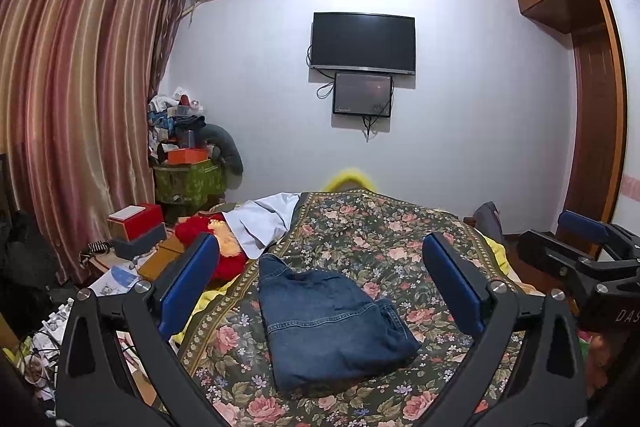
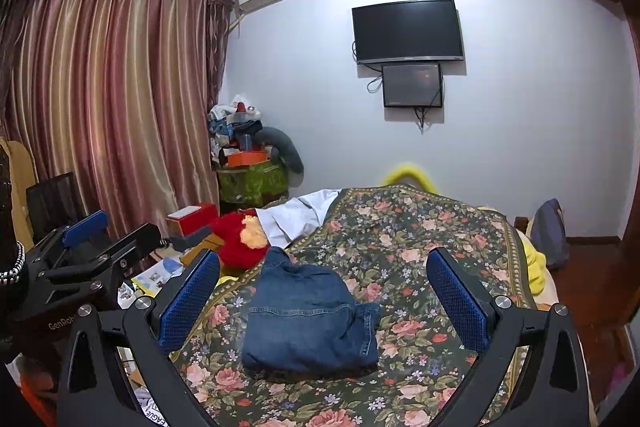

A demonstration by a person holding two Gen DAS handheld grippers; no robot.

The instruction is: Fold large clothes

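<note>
A pair of blue jeans (image 1: pixel 328 323) lies folded into a compact bundle on the floral bedspread (image 1: pixel 384 239); it also shows in the right wrist view (image 2: pixel 312 323). My left gripper (image 1: pixel 320 279) is open and empty, held above the bed with the jeans between and below its blue pads (image 1: pixel 184 287). My right gripper (image 2: pixel 324 287) is open and empty too, above the same bundle. The right gripper shows at the right edge of the left wrist view (image 1: pixel 584 251), and the left gripper at the left of the right wrist view (image 2: pixel 84 247).
A white garment (image 1: pixel 264 223) and a red plush toy (image 1: pixel 216 247) lie at the bed's far left. Boxes (image 1: pixel 136 227) and papers crowd a side table on the left, by the curtain (image 1: pixel 80 107). A wardrobe (image 1: pixel 592 107) stands right.
</note>
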